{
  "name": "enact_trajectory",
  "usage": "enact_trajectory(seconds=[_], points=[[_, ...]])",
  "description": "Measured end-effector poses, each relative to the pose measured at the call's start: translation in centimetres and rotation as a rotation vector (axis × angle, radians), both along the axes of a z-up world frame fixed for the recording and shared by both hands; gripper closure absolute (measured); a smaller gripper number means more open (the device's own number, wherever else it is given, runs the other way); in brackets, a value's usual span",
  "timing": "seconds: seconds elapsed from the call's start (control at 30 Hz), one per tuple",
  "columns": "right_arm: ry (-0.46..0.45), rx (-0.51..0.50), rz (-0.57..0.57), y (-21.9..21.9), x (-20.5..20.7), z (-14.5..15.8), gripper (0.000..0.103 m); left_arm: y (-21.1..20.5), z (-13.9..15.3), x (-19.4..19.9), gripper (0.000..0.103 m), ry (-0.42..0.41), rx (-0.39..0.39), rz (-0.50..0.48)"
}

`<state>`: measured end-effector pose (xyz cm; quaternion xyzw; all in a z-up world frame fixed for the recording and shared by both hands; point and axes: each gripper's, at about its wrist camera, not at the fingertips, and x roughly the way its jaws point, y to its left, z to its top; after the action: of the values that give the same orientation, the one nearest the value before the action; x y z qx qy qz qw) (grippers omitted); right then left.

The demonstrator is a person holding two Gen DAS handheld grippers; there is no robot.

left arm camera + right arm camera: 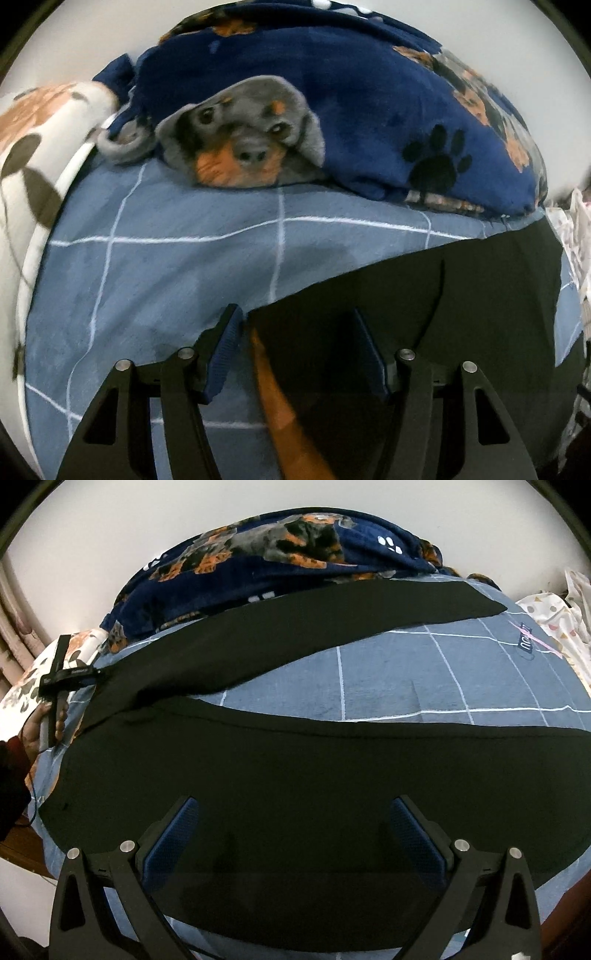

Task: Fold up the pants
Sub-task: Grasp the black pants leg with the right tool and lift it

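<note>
I had the black pants [295,768] spread flat on the bed's blue checked sheet [406,679], in front of a dog-print blanket [258,568] heaped along the far side. From the right wrist view their long axis ran across the picture, side to side: the nearer leg lay as a broad band just beyond my right claw [295,834], and the farther leg angled away up to the right, with a wedge of bare sheet between the two.

My right claw stood wide open over that nearer leg, pads well apart, gripping nothing. Whether its fingertips touched the cloth I could not tell.

My left claw [299,350] sat at the pants' end, on the left of the right wrist view. In its own view the garment's edge [332,280] ran diagonally, the black cloth filling the right and lower part and the sheet the left. The jaws were partly closed and straddled that edge, the left pad over sheet, the right pad over cloth. An orange-brown strip showed between them; I could not say what it was. I could not tell whether the pads were pinching the fabric.

I judged that the coming fold turned on this: each claw had an end of the near leg, and the far leg lay straight ahead of both, so the carry would go across the short axis.
</note>
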<state>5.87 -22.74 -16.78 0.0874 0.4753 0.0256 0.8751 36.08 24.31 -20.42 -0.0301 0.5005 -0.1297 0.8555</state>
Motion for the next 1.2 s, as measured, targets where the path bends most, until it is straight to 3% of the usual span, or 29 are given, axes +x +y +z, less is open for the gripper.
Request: enact_trajectory(seconds=[0.07,0.1,0.13,0.2,0.27,0.47,0.57,0.7,0.87,0.97,1.0,1.03,1.07,1.13,1.2], points=[[0.003,0.003,0.003,0.1,0.2,0.1,0.000,-1.1,0.4,-0.2,0.072,-0.016,0.041,-0.020],[0.005,0.013,0.006,0.1,0.4,0.2,0.000,-1.1,0.7,-0.6,0.089,-0.027,0.040,-0.010],[0.002,0.024,0.007,0.0,0.6,0.4,0.000,-0.9,1.2,-0.9,0.092,-0.042,0.045,0.009],[-0.019,0.060,0.012,-0.3,1.3,1.2,0.000,-0.2,2.9,-2.4,0.094,-0.097,-0.018,0.031],[-0.038,0.121,0.031,-0.6,2.5,2.0,0.000,-0.3,4.8,-4.5,0.094,-0.162,-0.030,0.049],[-0.058,0.490,0.035,-3.2,9.7,3.8,0.002,-2.4,10.1,-13.7,0.094,-0.351,-0.102,0.028],[-0.031,0.625,0.034,-3.4,14.2,3.8,0.004,-3.5,11.2,-17.9,0.094,-0.386,-0.141,0.010],[0.020,0.698,0.041,-2.7,20.0,2.8,0.009,-4.4,11.6,-22.8,0.094,-0.415,-0.171,0.008],[0.101,0.800,-0.032,-2.8,25.5,-0.3,0.015,-5.1,10.8,-26.3,0.093,-0.376,-0.206,0.025],[0.170,0.789,-0.113,-2.8,28.0,-2.3,0.035,-5.4,10.4,-27.2,0.092,-0.357,-0.212,0.033],[0.198,0.769,-0.122,-2.7,28.8,-3.1,0.054,-5.5,10.3,-27.4,0.092,-0.352,-0.211,0.035],[0.217,0.744,-0.133,-2.7,29.2,-3.6,0.083,-5.5,10.2,-27.5,0.092,-0.343,-0.212,0.038],[0.237,0.737,-0.156,-2.9,29.5,-4.3,0.093,-5.4,10.1,-27.4,0.092,-0.332,-0.213,0.039],[0.226,0.788,-0.179,-3.5,28.9,-4.7,0.096,-5.3,10.0,-27.3,0.092,-0.324,-0.204,0.046],[0.158,0.743,-0.142,-3.3,27.0,-3.2,0.096,-4.9,10.1,-27.2,0.091,-0.321,-0.196,0.059]])
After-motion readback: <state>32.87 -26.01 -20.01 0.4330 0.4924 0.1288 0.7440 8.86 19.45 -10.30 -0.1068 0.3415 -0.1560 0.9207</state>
